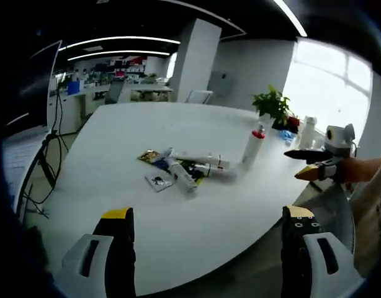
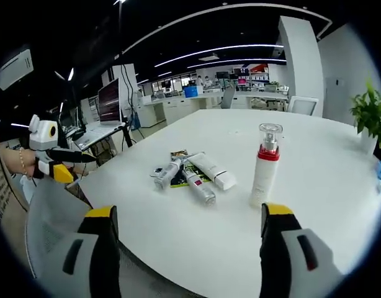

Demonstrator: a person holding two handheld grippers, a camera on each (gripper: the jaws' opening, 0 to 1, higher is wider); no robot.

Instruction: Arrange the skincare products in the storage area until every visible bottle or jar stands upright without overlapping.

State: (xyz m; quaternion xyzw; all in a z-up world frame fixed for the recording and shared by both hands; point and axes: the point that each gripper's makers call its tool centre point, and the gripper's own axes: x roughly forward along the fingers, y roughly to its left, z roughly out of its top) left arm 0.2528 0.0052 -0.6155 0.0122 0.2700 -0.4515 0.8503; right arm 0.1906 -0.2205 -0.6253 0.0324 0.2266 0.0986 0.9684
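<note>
A white bottle with a red band and clear cap (image 1: 253,146) (image 2: 265,164) stands upright on the white table (image 1: 147,217) (image 2: 327,186). Beside it three products lie flat in a loose pile: a white tube (image 1: 200,159) (image 2: 210,169), a silver bottle (image 1: 183,176) (image 2: 167,174) and another small bottle (image 1: 214,171) (image 2: 198,186). Flat sachets (image 1: 149,155) (image 2: 178,155) lie under and beside them. My left gripper (image 1: 208,214) (image 2: 84,167) is open, off the table's near edge. My right gripper (image 2: 189,211) (image 1: 291,165) is open too, at the table's other side.
A potted plant (image 1: 274,105) (image 2: 370,115) and a white container (image 1: 308,130) stand at the table's far edge. A grey chair (image 2: 48,217) sits beneath the left gripper. Another chair (image 1: 198,96) (image 2: 302,105) is across the table. A monitor with cables (image 1: 29,81) stands beside it.
</note>
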